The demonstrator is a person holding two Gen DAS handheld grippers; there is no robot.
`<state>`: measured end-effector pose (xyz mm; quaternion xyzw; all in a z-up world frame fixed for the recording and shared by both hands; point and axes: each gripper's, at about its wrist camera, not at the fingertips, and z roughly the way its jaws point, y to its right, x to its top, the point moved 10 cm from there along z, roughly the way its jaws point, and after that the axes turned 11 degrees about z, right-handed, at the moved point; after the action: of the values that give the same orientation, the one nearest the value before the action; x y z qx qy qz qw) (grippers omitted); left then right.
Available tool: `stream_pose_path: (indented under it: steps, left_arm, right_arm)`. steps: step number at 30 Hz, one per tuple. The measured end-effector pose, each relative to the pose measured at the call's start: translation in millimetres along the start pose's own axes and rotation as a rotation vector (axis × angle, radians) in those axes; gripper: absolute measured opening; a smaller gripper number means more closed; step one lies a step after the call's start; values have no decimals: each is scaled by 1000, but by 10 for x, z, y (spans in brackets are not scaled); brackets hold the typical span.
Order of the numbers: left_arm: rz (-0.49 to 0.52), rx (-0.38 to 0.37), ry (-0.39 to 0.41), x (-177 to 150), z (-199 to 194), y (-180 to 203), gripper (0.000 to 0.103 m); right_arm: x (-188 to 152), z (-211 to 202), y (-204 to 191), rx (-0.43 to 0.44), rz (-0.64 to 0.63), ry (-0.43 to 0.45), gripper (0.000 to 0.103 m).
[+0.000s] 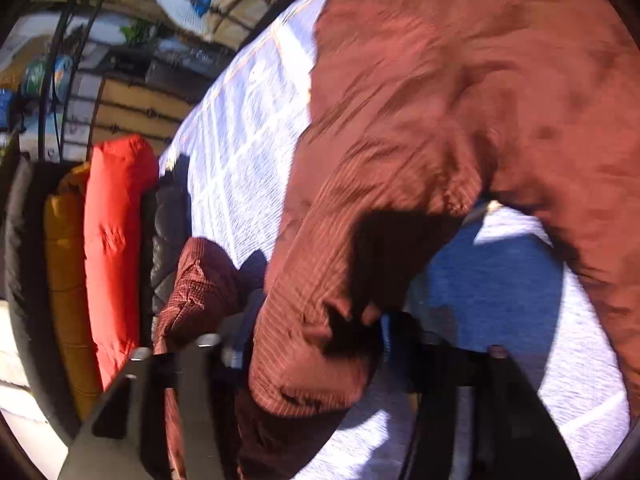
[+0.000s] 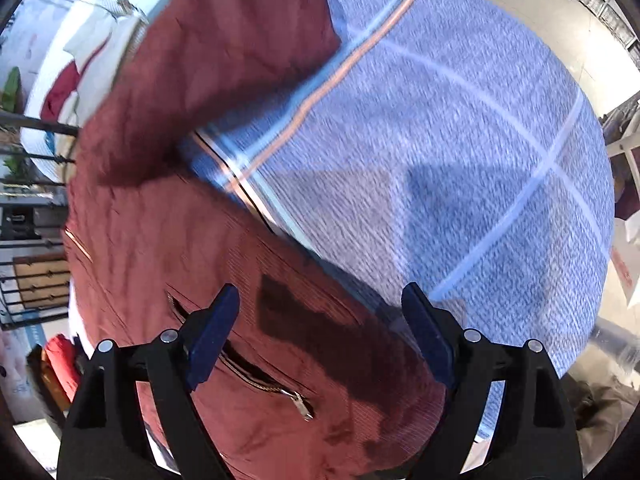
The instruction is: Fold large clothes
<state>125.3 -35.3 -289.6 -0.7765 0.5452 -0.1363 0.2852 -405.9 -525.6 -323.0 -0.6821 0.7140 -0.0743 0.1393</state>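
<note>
While the right gripper (image 2: 320,332) hangs with its two blue-padded fingers (image 2: 212,336) spread wide and gripping nothing, a rust-red jacket (image 2: 248,272) with fine pale stripes lies beneath it on a blue-grey checked bedspread (image 2: 460,140). In the right wrist view the jacket's long axis runs diagonally, from the near centre up to the far left, where a fold or sleeve angles off toward the far edge. A zippered pocket (image 2: 256,376) with a metal pull sits close to the left finger.

In the left wrist view, the left gripper (image 1: 316,352) has a bunched fold of the same jacket (image 1: 420,120) between its fingers, which appear pressed onto it, though the cloth hides the tips. From there the fabric lifts off the bedspread (image 1: 240,140) and arches away to the far right, casting a dark shadow.

To the left of the bed stand an orange-red cushion (image 1: 116,248) and a mustard-yellow one (image 1: 64,288), upright, side by side. Beyond them are wooden drawers (image 1: 136,108) and stacked bedding (image 1: 224,0). Strong sunlight falls across the bed.
</note>
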Motion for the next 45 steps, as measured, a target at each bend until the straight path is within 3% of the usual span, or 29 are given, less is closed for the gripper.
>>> stream_pose_path:
  steps: [3,6,10,13,14,16,18,19,21,23,26,28,31,35,37,38,40,41,42,45]
  left_arm:
    - [-107,-36,-33,67,162,-452,29]
    - [-153,-19,-36,323,214,-805,29]
    - [-305,1,-71,745,382,-1544,26]
    - [-342,27,-82,978,465,-1962,26]
    - [-329,16,-98,1023,506,-2009,29]
    - [-309,-21,-128,1075,562,-2051,44]
    - [-283,-40,-81,1110,488,-2021,49]
    - [-260,-25,-37,1109,375,-1990,62]
    - [-233,-57,42,1017,137,-1822,72]
    - [-217,-194,133,773,-161,-1504,74]
    - [-176,-367,183,241,-510,-989,79]
    - [-166,-548,175,-165,-672,-555,81]
    - [-184,-749,104,-651,-735,-4,81]
    - [-250,-936,-11,-1076,-732,569,80]
    - [-285,-1022,-12,-1087,-810,707,79]
    - [-296,-1087,-11,-1058,-871,781,78]
    - [-262,-1153,-35,-1021,-934,941,55]
    - [-239,-1111,-41,-1005,-906,985,38]
    - [-222,-1081,-40,-1002,-887,1023,29]
    - [-189,-1060,-2,-938,-943,1021,18]
  right_arm:
    - [-184,62,-33,-3,-30,-28,83]
    - [-361,121,-106,-34,-89,-30,83]
    - [-641,90,-264,3,-103,-74,83]
    - [-875,107,-413,6,-158,-87,83]
    - [-1008,141,-486,22,-176,-107,83]
    - [-1256,256,-583,38,-212,-146,83]
    - [-1526,421,-601,-1,-266,-168,83]
    - [-1642,475,-586,-24,-293,-176,83]
    - [-1837,569,-516,-52,-319,-202,83]
    - [-1941,567,-436,-36,-309,-201,83]
    - [-2037,519,-325,-19,-289,-208,83]
    - [-2064,485,-266,-8,-287,-227,81]
    - [-2025,447,-298,-31,-304,-237,70]
    - [-2014,367,-398,-66,-367,-232,54]
    - [-2045,363,-447,-74,-398,-228,42]
    - [-2063,355,-492,-72,-410,-225,39]
    - [-2093,366,-561,-80,-443,-211,31]
    - [-2122,355,-573,-83,-454,-205,30]
    - [-2136,335,-595,-86,-469,-199,28]
    - [-2174,222,-612,-79,-494,-192,21]
